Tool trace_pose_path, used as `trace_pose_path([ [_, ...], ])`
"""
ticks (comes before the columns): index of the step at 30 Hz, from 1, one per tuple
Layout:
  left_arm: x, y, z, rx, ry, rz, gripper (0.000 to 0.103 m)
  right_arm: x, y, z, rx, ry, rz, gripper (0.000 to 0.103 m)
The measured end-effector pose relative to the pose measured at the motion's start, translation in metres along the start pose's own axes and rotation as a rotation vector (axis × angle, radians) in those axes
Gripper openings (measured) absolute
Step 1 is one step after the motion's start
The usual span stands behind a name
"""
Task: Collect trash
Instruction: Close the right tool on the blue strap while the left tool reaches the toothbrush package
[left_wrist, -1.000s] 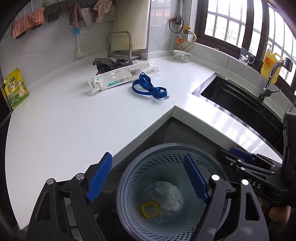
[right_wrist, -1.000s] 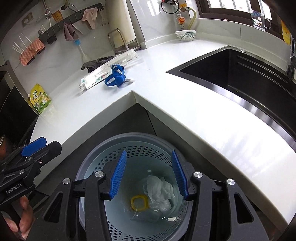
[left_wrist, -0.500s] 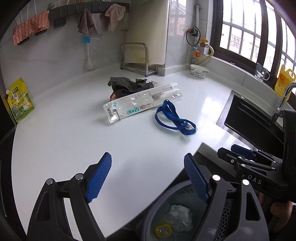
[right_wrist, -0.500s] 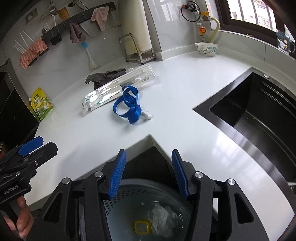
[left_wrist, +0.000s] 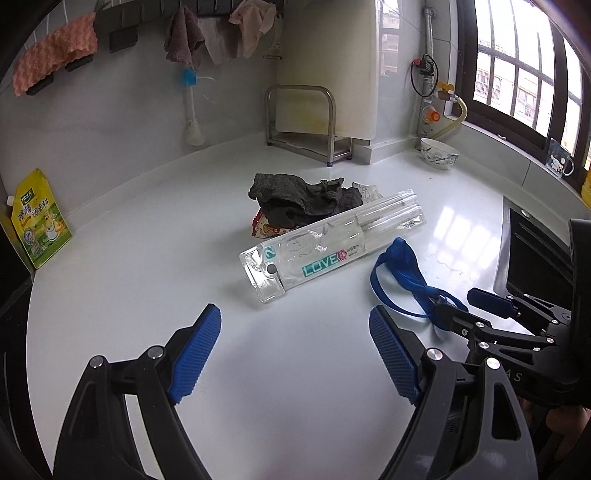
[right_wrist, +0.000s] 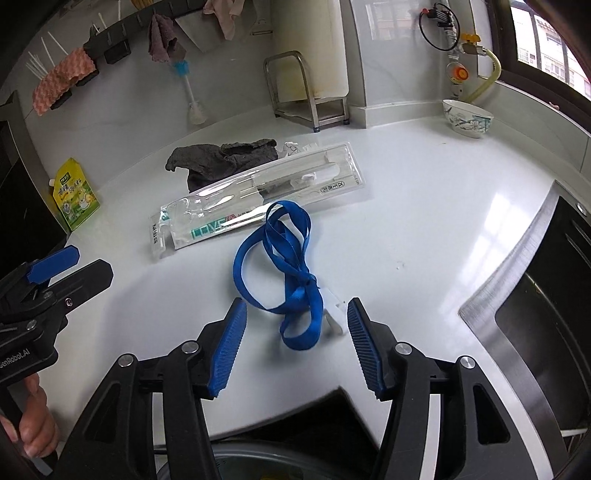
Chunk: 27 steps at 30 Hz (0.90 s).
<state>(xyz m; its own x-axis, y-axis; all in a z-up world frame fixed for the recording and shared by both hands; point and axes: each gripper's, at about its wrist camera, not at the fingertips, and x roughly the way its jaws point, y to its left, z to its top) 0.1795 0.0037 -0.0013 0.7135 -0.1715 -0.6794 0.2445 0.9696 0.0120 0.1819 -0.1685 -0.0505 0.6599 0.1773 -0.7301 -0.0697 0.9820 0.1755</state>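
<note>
Two sets of blue-padded tongs hang over the white counter (left_wrist: 110, 236), both spread wide and holding nothing. The left tongs (left_wrist: 295, 354) face bare counter, with the clear plastic blister pack printed "LOVE" (left_wrist: 332, 251) lying farther off at a slant. The right tongs (right_wrist: 295, 347) straddle the near loop of the tangled blue ribbon lanyard (right_wrist: 284, 254), whose white clip (right_wrist: 334, 314) lies just beside the right pad. Behind the pack, a crumpled dark grey cloth (left_wrist: 303, 199) lies over a red-and-white wrapper (left_wrist: 264, 228). Open counter stretches left toward the yellow-green pouch (left_wrist: 37, 221) at the wall; on the right, the dark sink's steel rim (right_wrist: 506, 280) bounds the room.
</note>
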Motion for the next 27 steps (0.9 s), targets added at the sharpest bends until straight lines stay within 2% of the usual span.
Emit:
trace_pose_path([
  [8, 0.023, -0.001, 0.007, 0.041, 0.002, 0.014, 0.084, 0.025, 0.006, 0.006, -0.059, 0.042, -0.019, 0.057],
  [14, 0.035, 0.003, 0.008, 0.025, 0.011, 0.007, 0.087, 0.031, 0.011, 0.005, -0.091, 0.027, -0.05, 0.056],
  [16, 0.038, 0.005, 0.009, 0.021, 0.014, 0.007, 0.087, 0.032, 0.013, 0.005, -0.103, 0.022, -0.057, 0.051],
  [18, 0.04, 0.007, 0.01, 0.019, 0.013, 0.006, 0.087, 0.032, 0.015, 0.005, -0.115, 0.021, -0.059, 0.033],
  [20, 0.041, 0.007, 0.011, 0.019, 0.008, 0.006, 0.087, 0.032, 0.015, 0.006, -0.111, 0.022, -0.046, 0.026],
  [21, 0.042, 0.006, 0.012, 0.021, 0.006, 0.005, 0.087, 0.032, 0.014, 0.006, -0.106, 0.023, -0.038, 0.018],
  [24, 0.045, 0.004, 0.014, 0.03, 0.003, -0.003, 0.087, 0.029, 0.01, 0.005, -0.08, 0.016, -0.024, 0.012],
  [27, 0.049, 0.001, 0.016, 0.042, 0.001, -0.012, 0.088, 0.023, 0.002, 0.005, -0.044, 0.003, -0.011, 0.012],
])
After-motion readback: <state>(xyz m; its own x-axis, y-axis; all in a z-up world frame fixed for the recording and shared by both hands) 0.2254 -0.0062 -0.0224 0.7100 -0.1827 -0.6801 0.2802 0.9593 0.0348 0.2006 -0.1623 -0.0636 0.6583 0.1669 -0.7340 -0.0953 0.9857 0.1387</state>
